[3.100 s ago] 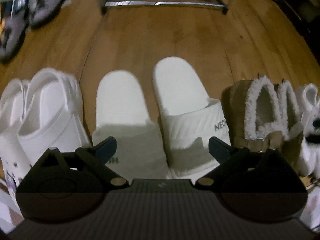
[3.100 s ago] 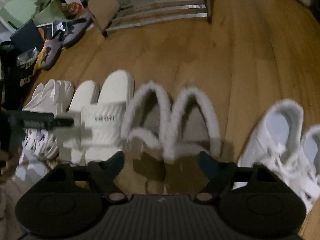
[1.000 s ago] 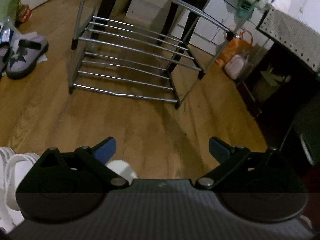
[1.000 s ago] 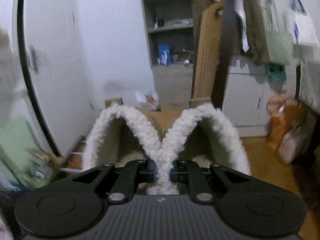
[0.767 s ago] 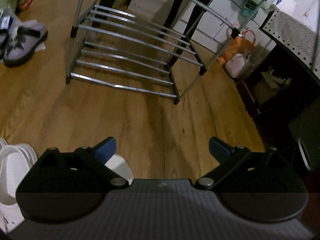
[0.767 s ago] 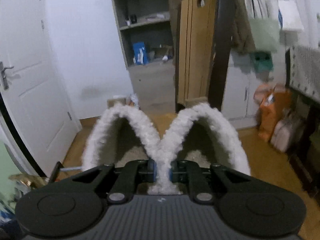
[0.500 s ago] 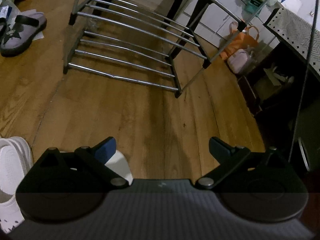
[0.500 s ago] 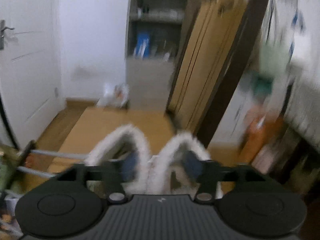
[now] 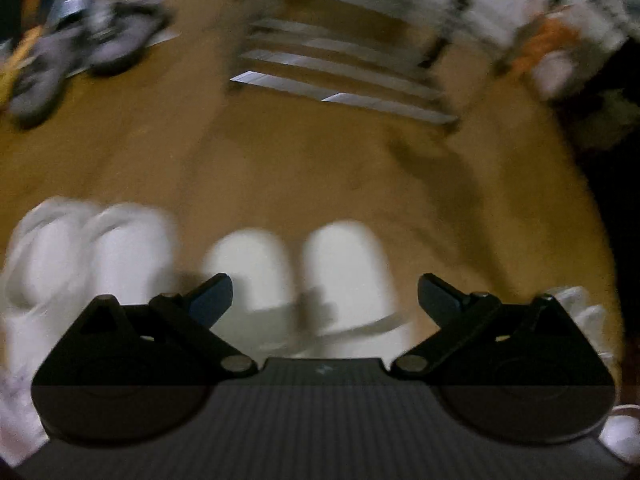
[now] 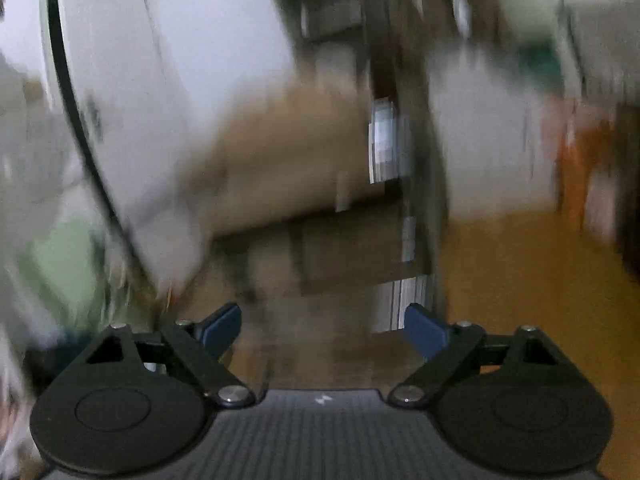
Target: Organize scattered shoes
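Both views are smeared by motion blur, so fine texture is mostly lost. Nearest in the left wrist view, the left gripper [image 9: 325, 294] has matte black linkage arms and blue-padded fingers [image 9: 211, 296] spread wide apart with nothing between them; it is released, hanging over a pair of white slides [image 9: 296, 280]. These are smooth, rounded slabs with broad bands across the foot, lying side by side on the wooden floor [image 9: 320, 168], their long axes running away from the camera and their rounded ends pointing toward the rack. To their left, touching each other, sit two bulkier white clogs [image 9: 84, 256] with the same heading. At the right edge a bit of white shoe [image 9: 580, 312] shows, too blurred to name further. Across bare warm-brown boards, the metal shoe rack [image 9: 340, 76] stands at the far side, its shiny bars running crosswise in tiers. Off at the far left corner lies a pair of grey sandals [image 9: 80, 48] with dark straps, angled to the rack. In the right wrist view, the right gripper [image 10: 322, 330] is partly open and empty, its jaws having just been closing from a wider spread; beyond it a tan cardboard box [image 10: 288, 160] and a pale wall [image 10: 180, 40] blur together above orange-brown floor.
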Motion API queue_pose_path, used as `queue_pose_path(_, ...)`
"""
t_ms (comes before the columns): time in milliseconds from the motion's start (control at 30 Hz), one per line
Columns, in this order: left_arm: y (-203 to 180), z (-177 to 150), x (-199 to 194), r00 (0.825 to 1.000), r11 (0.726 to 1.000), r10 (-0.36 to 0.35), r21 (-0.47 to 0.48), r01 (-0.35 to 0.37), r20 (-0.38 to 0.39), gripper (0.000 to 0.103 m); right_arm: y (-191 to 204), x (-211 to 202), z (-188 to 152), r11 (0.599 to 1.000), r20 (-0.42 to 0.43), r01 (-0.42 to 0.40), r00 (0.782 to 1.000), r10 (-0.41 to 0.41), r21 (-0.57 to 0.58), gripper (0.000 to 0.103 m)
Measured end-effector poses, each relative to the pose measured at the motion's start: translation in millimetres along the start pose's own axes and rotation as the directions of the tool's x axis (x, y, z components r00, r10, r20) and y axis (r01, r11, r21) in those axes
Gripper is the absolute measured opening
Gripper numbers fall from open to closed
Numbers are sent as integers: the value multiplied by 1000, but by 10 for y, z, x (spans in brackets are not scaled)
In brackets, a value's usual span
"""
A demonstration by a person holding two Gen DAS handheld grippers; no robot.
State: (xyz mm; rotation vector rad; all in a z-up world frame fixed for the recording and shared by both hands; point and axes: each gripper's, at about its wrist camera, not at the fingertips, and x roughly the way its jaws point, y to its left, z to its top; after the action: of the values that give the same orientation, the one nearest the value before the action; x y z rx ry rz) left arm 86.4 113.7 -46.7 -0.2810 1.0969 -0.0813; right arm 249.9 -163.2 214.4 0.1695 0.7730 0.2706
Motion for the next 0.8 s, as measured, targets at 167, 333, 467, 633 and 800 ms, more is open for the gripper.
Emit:
queue_pose_path(167, 394, -256, 25, 1000, 989, 22, -144, -24, -14, 101, 188, 813, -1402, 998, -367, -64, 928, 68, 22, 51)
queue_pose_path(333, 693, -446, -136, 999, 985, 47, -164, -47, -8, 101, 698, 1321, -2361, 985, -615, -173, 779, 117, -31, 55)
queue_pose_path(467, 938, -526, -210, 998, 977, 54, -205, -51, 10, 101, 1164, 1387, -2639, 964, -694, -213, 719, 43, -160, 71)
queue_pose_path(633, 1047, -606, -185, 998, 972, 64, -229, -59, 15, 101, 1427, 1766, -2412, 985, -787, -102, 615, -48, -139, 71)
queue_pose_path(800, 880, -650, -116, 996, 988, 91, -125, -88, 18, 101, 1207, 2478, -2392, 994, -917, 61, 385, -103, -87, 75)
